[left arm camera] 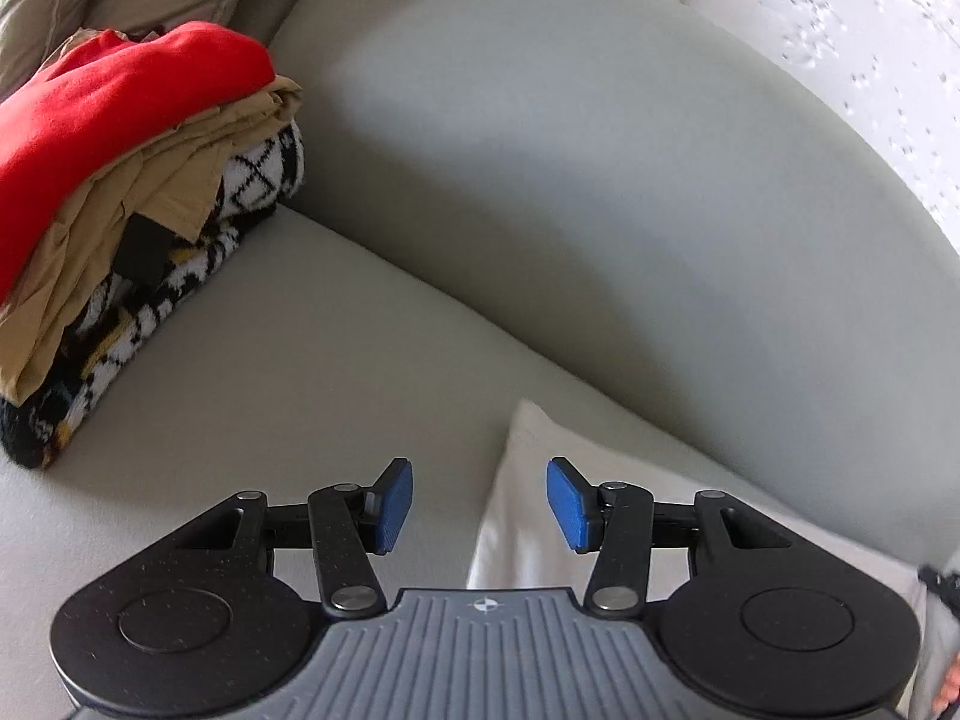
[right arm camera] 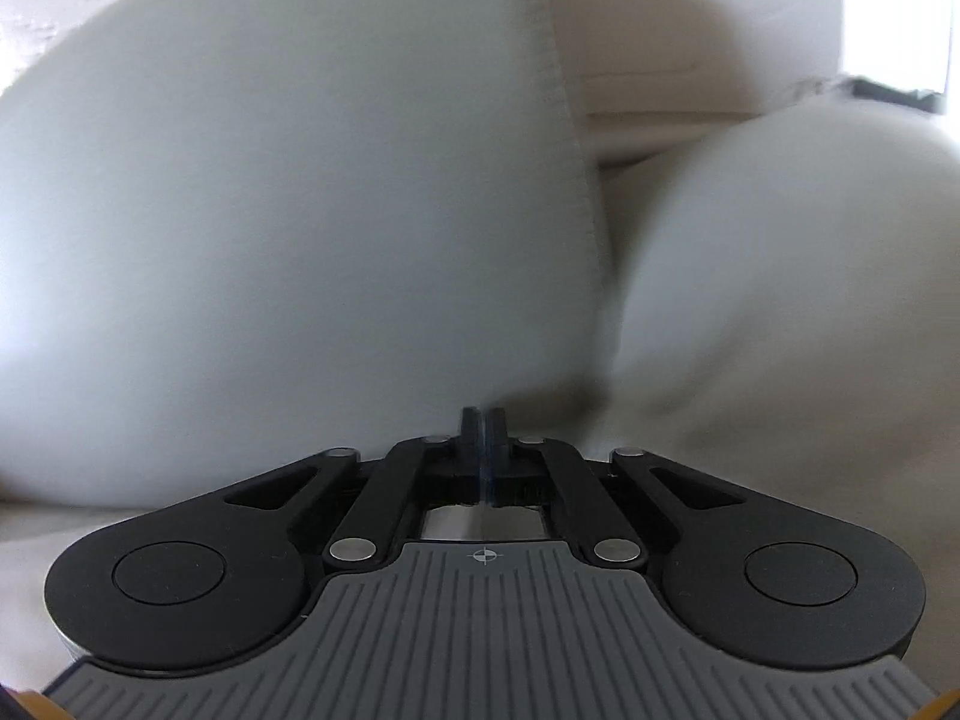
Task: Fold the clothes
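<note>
In the left wrist view a white garment [left arm camera: 522,528] lies on the pale grey sofa seat [left arm camera: 300,360], one corner pointing toward the backrest. My left gripper [left arm camera: 480,504] hovers over that corner's left edge with its blue pads [left arm camera: 393,507] apart and nothing pressed between them. In the right wrist view my right gripper [right arm camera: 483,420] is shut, pads together, low against creamy white fabric [right arm camera: 750,420]. I cannot tell whether any cloth is pinched between the pads.
A stack of folded clothes sits at the left: a red piece [left arm camera: 120,108] on top, tan ones [left arm camera: 150,198], and a black-and-white patterned knit [left arm camera: 180,282] beneath. The back cushion [left arm camera: 600,180] rises close ahead. A hand [left arm camera: 948,690] shows at the lower right.
</note>
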Motion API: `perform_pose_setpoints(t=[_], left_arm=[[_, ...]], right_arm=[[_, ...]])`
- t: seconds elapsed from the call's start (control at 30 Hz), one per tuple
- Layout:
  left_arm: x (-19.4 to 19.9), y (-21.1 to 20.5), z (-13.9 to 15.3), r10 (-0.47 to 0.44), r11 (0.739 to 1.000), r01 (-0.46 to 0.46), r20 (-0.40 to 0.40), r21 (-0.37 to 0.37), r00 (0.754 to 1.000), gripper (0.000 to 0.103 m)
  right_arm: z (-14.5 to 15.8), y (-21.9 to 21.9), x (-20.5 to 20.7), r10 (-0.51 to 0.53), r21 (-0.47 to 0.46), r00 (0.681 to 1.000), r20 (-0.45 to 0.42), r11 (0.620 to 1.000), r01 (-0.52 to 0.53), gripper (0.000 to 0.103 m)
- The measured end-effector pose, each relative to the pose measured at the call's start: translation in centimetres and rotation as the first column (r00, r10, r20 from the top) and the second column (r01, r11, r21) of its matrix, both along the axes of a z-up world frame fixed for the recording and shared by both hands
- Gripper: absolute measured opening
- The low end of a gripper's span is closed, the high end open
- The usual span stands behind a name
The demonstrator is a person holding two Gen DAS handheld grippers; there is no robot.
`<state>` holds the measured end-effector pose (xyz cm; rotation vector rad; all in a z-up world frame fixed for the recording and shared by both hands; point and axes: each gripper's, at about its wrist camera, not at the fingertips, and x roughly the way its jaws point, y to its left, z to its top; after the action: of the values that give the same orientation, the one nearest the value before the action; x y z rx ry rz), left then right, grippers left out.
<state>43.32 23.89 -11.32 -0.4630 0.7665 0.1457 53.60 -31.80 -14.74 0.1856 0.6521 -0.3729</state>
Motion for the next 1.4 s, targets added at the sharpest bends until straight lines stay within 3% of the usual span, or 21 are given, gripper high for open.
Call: perform_pose_setpoints(t=[0.07,0.13,0.17,0.3,0.37,0.43,0.6,0.67,0.7,0.73,0.8,0.87,0.93,1.0,1.07,1.23,1.4], left_arm=[[0.7,0.4,-0.5,-0.013,1.000,0.013,0.008,-0.025,1.000,0.047],[1.7,0.4,-1.1,-0.048,0.998,0.048,-0.001,-0.043,0.999,0.046],[2.3,0.5,-1.4,-0.061,0.997,0.061,-0.009,-0.051,0.998,0.045],[4.1,0.7,-2.3,-0.114,0.989,0.114,0.004,-0.089,0.993,0.043],[4.5,0.3,-2.3,-0.143,0.987,0.142,0.001,-0.079,0.990,0.038],[4.9,-0.1,-2.3,-0.170,0.983,0.170,-0.002,-0.067,0.985,0.038],[5.0,-0.2,-2.3,-0.194,0.979,0.194,0.001,-0.056,0.981,0.038],[5.0,0.3,-2.4,-0.195,0.978,0.195,0.005,-0.076,0.981,0.038],[5.0,0.4,-2.4,-0.194,0.978,0.194,0.006,-0.083,0.981,0.038],[5.0,0.5,-2.4,-0.195,0.977,0.195,0.006,-0.085,0.981,0.038],[5.0,0.5,-2.5,-0.197,0.977,0.197,0.006,-0.084,0.980,0.038],[5.7,1.1,-2.8,-0.195,0.978,0.194,0.005,-0.078,0.981,0.039],[6.0,1.0,-2.9,-0.195,0.978,0.194,0.001,-0.076,0.981,0.039],[6.1,1.3,-2.9,-0.195,0.978,0.194,0.001,-0.080,0.981,0.039],[3.7,-0.6,-2.1,-0.196,0.977,0.196,0.005,-0.078,0.981,0.040],[4.2,-0.6,-2.5,-0.188,0.976,0.188,0.015,-0.110,0.982,0.038],[3.8,-1.2,-2.6,-0.176,0.980,0.176,0.005,-0.090,0.984,0.006]], right_arm=[[-0.4,-2.6,0.0,0.035,0.159,0.999,-0.008,0.987,-0.034,0.000],[-0.8,-4.5,-0.2,0.090,0.320,0.996,0.012,0.943,-0.089,0.001],[-0.9,-5.1,-0.4,0.113,0.373,0.993,0.029,0.921,-0.116,0.006],[-0.8,-5.4,-0.5,0.178,0.436,0.982,0.070,0.880,-0.190,0.021],[-1.0,-5.2,0.0,0.210,0.458,0.975,0.072,0.861,-0.220,0.036],[-1.1,-4.7,0.5,0.238,0.459,0.969,0.069,0.855,-0.243,0.042],[-2.3,-3.7,2.2,0.299,0.508,0.953,0.041,0.815,-0.277,0.042],[-2.7,-3.0,3.2,0.359,0.554,0.933,0.027,0.772,-0.313,0.029],[-2.8,-2.7,3.7,0.391,0.577,0.920,0.020,0.747,-0.330,0.029],[-2.7,-2.1,4.0,0.404,0.557,0.915,0.001,0.759,-0.336,0.027],[-2.3,-1.2,4.5,0.390,0.481,0.919,-0.060,0.818,-0.316,0.004],[-1.5,-0.2,3.9,0.359,0.336,0.930,-0.075,0.888,-0.316,0.002],[-1.1,0.4,3.1,0.336,0.226,0.939,-0.067,0.922,-0.314,0.002],[-1.4,0.5,2.6,0.313,0.198,0.947,-0.067,0.935,-0.295,0.002],[-2.2,0.3,2.7,0.306,0.217,0.949,-0.078,0.934,-0.283,0.002],[-2.8,-0.6,3.3,0.289,0.288,0.955,-0.068,0.922,-0.259,0.003],[-3.2,-0.9,3.7,0.286,0.298,0.956,-0.063,0.920,-0.256,0.003]])
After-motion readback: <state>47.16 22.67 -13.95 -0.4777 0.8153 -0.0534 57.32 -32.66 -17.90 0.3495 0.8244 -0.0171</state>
